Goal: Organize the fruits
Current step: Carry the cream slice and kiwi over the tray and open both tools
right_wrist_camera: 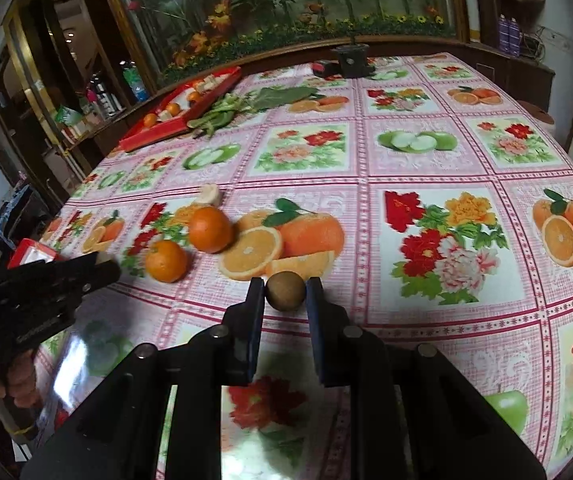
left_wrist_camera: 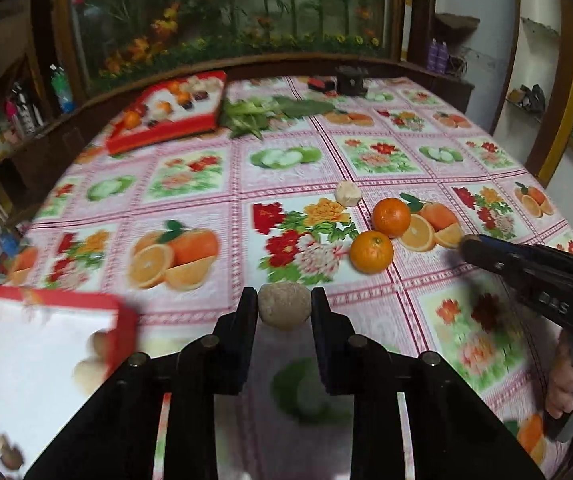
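Observation:
My left gripper is shut on a rough beige round fruit, held above the table. A red tray with pale fruits lies just to its left. My right gripper is shut on a small brown round fruit. Two oranges and a pale knobbly fruit lie on the cloth between the grippers; they also show in the right wrist view, the oranges and the pale fruit. The right gripper shows at the right of the left wrist view.
A second red tray with mixed fruits sits at the far left, green leafy vegetables beside it. A dark small object and a red box stand at the far edge. The flowered tablecloth covers the table.

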Demonstrator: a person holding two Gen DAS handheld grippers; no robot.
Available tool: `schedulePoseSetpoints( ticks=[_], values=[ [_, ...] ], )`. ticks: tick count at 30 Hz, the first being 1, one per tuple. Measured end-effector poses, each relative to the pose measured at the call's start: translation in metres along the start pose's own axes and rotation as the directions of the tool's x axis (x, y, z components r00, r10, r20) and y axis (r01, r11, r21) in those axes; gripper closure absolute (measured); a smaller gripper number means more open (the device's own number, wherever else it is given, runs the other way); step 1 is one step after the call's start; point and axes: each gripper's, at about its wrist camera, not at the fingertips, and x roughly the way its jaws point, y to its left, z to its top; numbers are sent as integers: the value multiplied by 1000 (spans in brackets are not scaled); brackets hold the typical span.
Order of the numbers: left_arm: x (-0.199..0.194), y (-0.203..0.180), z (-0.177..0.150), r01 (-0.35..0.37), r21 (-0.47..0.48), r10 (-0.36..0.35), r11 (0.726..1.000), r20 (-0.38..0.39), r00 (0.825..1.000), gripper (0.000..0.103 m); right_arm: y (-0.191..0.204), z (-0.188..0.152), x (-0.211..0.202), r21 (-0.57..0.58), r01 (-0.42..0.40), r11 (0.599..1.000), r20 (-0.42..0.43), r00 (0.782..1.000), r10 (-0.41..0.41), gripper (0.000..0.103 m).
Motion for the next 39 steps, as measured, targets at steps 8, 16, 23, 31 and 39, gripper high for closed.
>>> schedulePoseSetpoints(
  ticks=[8, 16, 23, 31, 39],
  values=[
    [-54, 31, -20, -132, -55, 137, 990, 96, 986, 77, 68, -9, -3, -41, -157, 987, 31, 987, 158, 80],
    [-74, 74, -37, -213, -132, 228, 968, 108, 968, 77, 146, -16, 3, -123, -274, 954, 6, 961, 277, 79],
    [-83, 106, -52, -256, -197, 279, 946, 101, 955, 77, 200, -18, -2, -218, -325, 920, -15, 944, 330, 79],
    [-92, 136, -66, -304, -258, 338, 917, 96, 936, 77, 236, -28, -3, -281, -349, 894, -48, 935, 350, 79],
    [-94, 152, -82, -331, -282, 365, 900, 74, 928, 77, 263, -41, -1, -323, -374, 870, -85, 926, 367, 79]
  ],
)
